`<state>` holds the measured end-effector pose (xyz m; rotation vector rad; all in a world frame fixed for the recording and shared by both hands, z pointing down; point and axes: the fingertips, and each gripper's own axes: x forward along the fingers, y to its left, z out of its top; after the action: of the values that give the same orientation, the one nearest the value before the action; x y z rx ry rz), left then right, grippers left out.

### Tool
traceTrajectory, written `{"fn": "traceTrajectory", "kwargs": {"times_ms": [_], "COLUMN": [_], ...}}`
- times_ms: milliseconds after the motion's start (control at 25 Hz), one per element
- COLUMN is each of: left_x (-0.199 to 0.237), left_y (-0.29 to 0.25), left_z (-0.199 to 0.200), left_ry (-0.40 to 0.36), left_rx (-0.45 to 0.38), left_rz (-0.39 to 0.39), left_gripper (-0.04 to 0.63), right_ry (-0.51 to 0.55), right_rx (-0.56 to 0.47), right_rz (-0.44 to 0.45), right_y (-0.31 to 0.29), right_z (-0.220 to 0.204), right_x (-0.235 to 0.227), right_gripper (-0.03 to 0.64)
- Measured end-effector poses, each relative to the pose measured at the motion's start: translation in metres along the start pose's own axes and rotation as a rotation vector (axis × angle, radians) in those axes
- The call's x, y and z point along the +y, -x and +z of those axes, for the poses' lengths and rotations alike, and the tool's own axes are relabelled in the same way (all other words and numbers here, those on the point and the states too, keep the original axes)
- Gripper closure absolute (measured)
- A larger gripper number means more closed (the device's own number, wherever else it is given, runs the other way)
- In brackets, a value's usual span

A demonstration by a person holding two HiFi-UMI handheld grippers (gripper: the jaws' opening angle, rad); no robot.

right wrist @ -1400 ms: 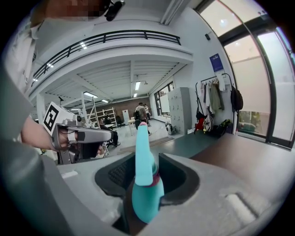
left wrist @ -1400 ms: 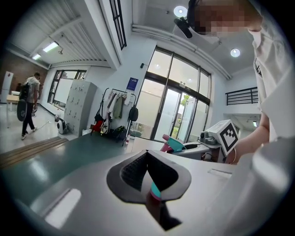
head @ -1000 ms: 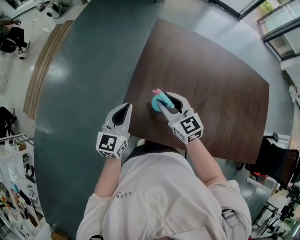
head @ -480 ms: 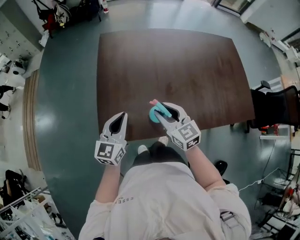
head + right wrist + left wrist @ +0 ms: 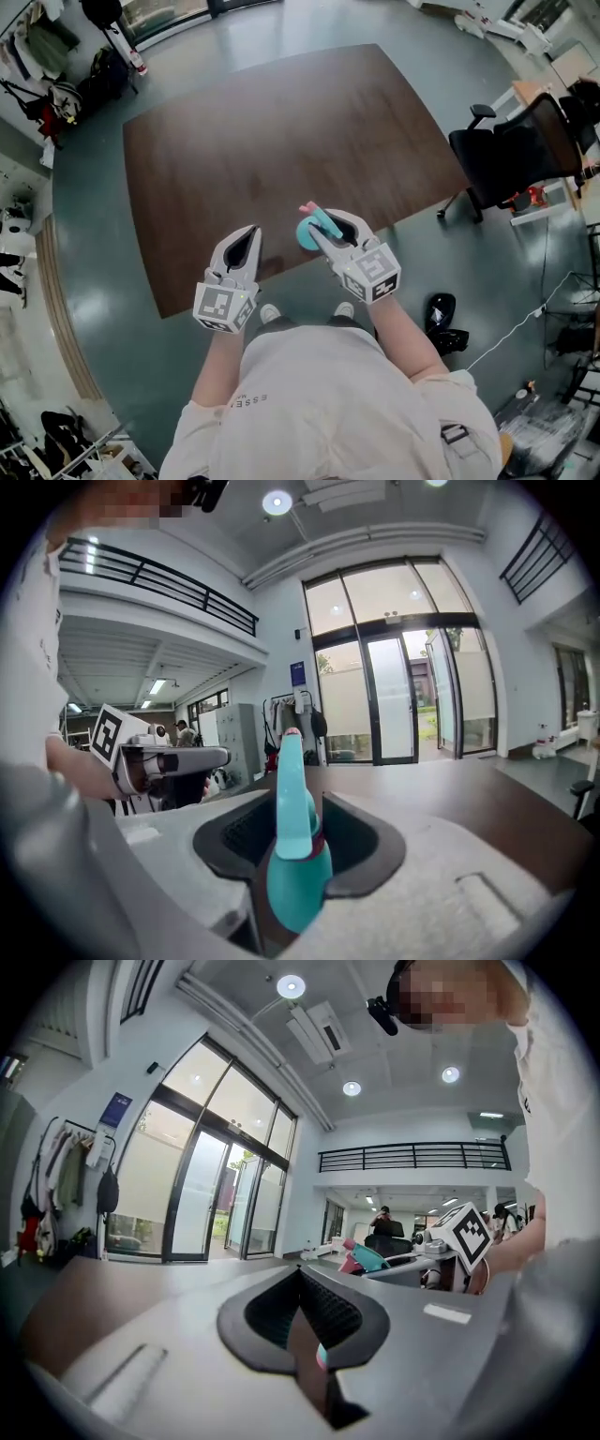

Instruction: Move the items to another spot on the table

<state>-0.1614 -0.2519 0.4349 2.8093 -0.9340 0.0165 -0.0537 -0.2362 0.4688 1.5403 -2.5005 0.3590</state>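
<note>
Grey-green floor [image 5: 94, 234] all round a dark brown desk [image 5: 281, 131], with a black office chair [image 5: 511, 150] standing off its right corner and coats hung on a rack [image 5: 52, 56] at the far left. Nearer the camera, a pale shirt [image 5: 319, 403] and two arms reaching towards the desk's near edge. Clamped in the right gripper [image 5: 328, 223]: a teal item [image 5: 307, 234] with a pink tip [image 5: 307, 206], held over that near edge, tip pointing away from the person. Up close in the right gripper view, jaws pressed on both sides of the item, its rounded end low in the throat, its narrow blade rising upright between the pads, a dark red band [image 5: 320, 841] round its middle. Left gripper [image 5: 246, 234] just beside the right one, on the left, also at the near edge and apart from the item. Jaws brought fully together in the left gripper view, pad against pad. Tall glass doors [image 5: 394, 696] beyond the desk's far side, seen past the pink tip
</note>
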Motion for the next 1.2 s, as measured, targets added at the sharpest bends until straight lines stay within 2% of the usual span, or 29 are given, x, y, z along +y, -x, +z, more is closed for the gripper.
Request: {"fn": "traceTrajectory", "kwargs": {"times_ms": [320,440,600,960,1200], "left_x": [-0.13,-0.175,-0.229,-0.298,-0.313], "left_y": [-0.108,-0.144,-0.177,-0.253,-0.321], "left_z": [-0.009,-0.012,-0.02,-0.05,-0.06], "left_ry": [-0.007,-0.004,-0.013,-0.001,0.015], "left_rx": [-0.004,-0.005,0.014,0.097,0.108], "left_rz": [-0.116,-0.193,-0.286,-0.425,-0.478], "left_gripper": [0.584,0.583,0.584,0.584,0.584], "right_ry": [-0.018,-0.015,-0.063,-0.158,-0.147], "right_rx": [-0.004,0.007,0.021,0.011,0.032], "right_rz": [-0.131,-0.208,-0.299,-0.461,-0.501], "right_y": [0.128,0.175,0.227,0.297,0.303], "right_z": [-0.02,-0.034,-0.059,-0.095,-0.091], "right_x": [-0.118,-0.157,-0.198,-0.272,-0.334], "right_gripper": [0.482,0.482,0.482,0.482,0.482]}}
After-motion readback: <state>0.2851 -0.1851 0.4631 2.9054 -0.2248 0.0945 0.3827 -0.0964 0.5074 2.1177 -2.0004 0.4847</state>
